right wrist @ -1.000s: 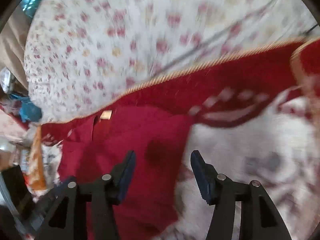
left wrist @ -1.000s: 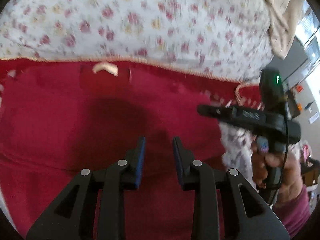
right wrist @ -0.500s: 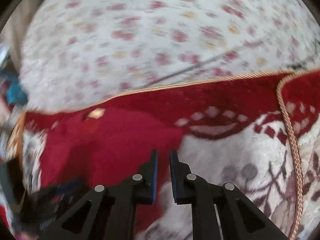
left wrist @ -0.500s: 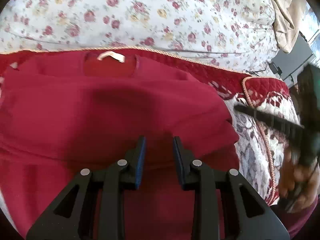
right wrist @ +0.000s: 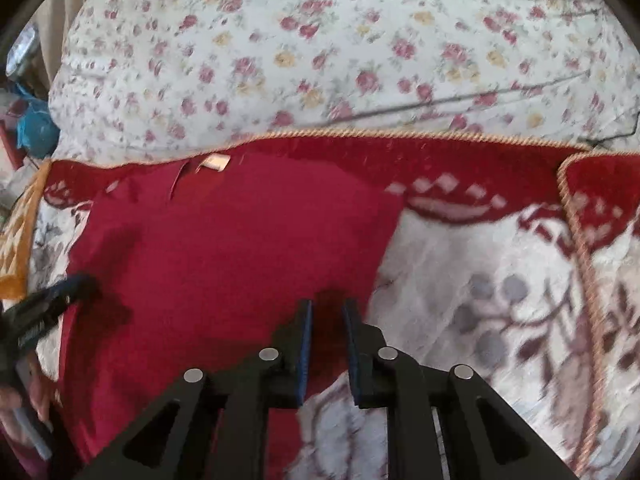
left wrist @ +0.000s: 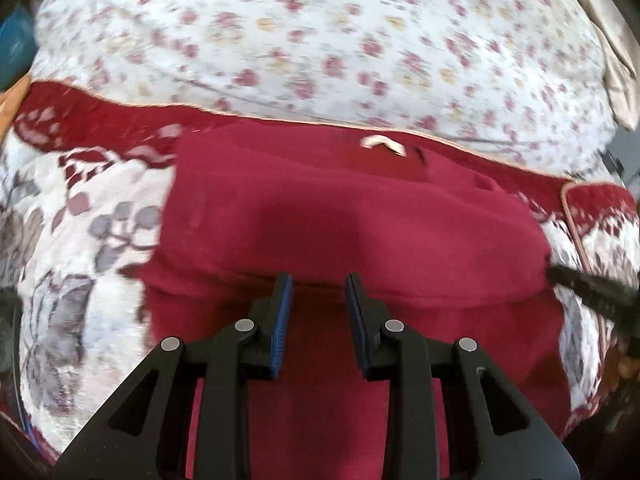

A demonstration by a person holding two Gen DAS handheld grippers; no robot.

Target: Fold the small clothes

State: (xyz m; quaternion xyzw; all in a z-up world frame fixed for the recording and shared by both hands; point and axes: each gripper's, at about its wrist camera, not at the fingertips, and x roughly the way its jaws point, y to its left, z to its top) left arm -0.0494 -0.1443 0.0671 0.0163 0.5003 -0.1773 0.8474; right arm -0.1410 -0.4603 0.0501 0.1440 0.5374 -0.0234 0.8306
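The red garment [left wrist: 344,232] lies flat on a patterned blanket [left wrist: 84,240] on the bed, its neck label [left wrist: 382,145] toward twelve o'clock in both wrist views and its long axis running twelve to six. A sideways crease crosses it just beyond the left claw [left wrist: 318,312], so it looks to be already partly folded.

The left claw hangs over the middle of the cloth, jaws a narrow gap apart, with nothing pinched between the pads; the red fabric shows through the gap. The right claw [right wrist: 326,332] sits at the garment's edge, which runs up toward one o'clock from its tips. Its jaws have just been closing and then eased slightly apart; a strip of red shows between the pads, but I cannot tell whether they press on it or merely hover above it.

In the left view the right claw's tip reaches in at three o'clock, at the garment's side edge. The right hand is therefore nearer that edge, and the next fold likely turns on carrying that edge across toward nine o'clock.
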